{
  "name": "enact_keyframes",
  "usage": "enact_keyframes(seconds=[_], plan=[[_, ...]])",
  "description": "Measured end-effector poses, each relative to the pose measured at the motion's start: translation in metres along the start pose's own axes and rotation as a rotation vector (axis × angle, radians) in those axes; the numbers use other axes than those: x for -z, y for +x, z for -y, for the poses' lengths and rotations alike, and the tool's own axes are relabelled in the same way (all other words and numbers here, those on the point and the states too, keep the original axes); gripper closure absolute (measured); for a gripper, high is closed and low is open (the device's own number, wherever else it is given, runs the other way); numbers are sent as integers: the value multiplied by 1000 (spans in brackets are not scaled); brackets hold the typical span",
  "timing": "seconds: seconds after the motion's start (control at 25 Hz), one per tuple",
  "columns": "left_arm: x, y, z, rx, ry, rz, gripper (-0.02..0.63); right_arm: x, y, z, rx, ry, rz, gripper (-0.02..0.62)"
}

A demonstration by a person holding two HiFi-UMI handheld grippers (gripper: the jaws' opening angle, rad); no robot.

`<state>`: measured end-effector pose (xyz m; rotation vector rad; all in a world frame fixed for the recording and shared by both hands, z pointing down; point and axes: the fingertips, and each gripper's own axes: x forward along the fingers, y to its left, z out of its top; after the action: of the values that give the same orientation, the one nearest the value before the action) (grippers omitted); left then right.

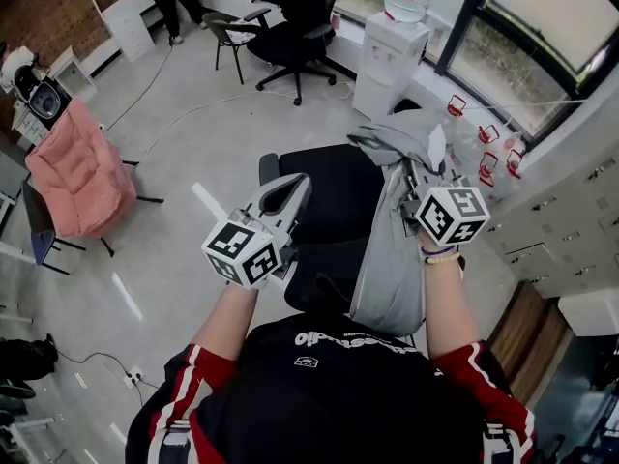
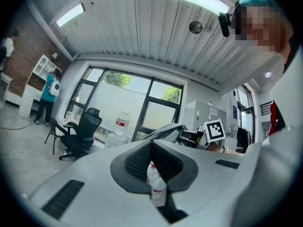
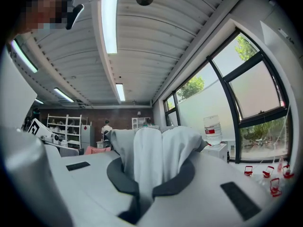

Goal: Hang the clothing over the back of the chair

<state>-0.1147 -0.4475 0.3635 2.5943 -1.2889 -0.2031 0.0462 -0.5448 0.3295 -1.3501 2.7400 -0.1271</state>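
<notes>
A grey garment (image 1: 392, 259) hangs from my right gripper (image 1: 414, 174), which is shut on its bunched upper end. The cloth drops past the right side of a black chair (image 1: 329, 201) that stands just in front of the person. In the right gripper view the grey garment (image 3: 151, 148) fills the space between the dark pads of the right gripper (image 3: 151, 176). My left gripper (image 1: 293, 189) hovers over the chair's left side, jaws together and holding nothing. In the left gripper view the left gripper (image 2: 154, 167) points level toward the windows, with the garment (image 2: 163, 131) and the right gripper's marker cube (image 2: 214, 130) beyond it.
A chair draped with pink cloth (image 1: 77, 167) stands at the left. A black office chair (image 1: 295, 22) and a water dispenser (image 1: 392, 51) stand farther off by the window. Red-capped bottles (image 1: 484, 148) sit on the floor to the right, next to white cabinets (image 1: 566, 230).
</notes>
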Motion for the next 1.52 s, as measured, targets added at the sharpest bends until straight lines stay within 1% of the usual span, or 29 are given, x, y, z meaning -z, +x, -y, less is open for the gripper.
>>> enact_keyframes(seconds=[0.12, 0.32, 0.48, 0.6, 0.72, 1.08, 1.28, 1.4, 1.52], plan=[[2, 8, 1, 10, -1, -9, 583, 21, -2, 6, 15, 29, -47, 572], [11, 9, 0, 18, -6, -20, 583, 59, -12, -1, 21, 67, -112, 572], [11, 7, 2, 20, 0, -24, 584, 80, -17, 2, 40, 93, -152, 572], [13, 7, 4, 21, -1, -30, 584, 96, -19, 4, 45, 98, -203, 572], [15, 5, 7, 24, -2, -38, 584, 104, -25, 2, 47, 104, -232, 571], [19, -1, 21, 39, 2, -36, 584, 105, -45, -2, 52, 75, -254, 560], [16, -10, 25, 43, 3, -39, 584, 106, -50, -10, 51, 65, -296, 481], [17, -13, 28, 48, 3, -40, 584, 110, -52, -12, 52, 57, -330, 381], [21, -17, 28, 53, -1, -43, 583, 116, -55, -18, 32, 35, -387, 309]])
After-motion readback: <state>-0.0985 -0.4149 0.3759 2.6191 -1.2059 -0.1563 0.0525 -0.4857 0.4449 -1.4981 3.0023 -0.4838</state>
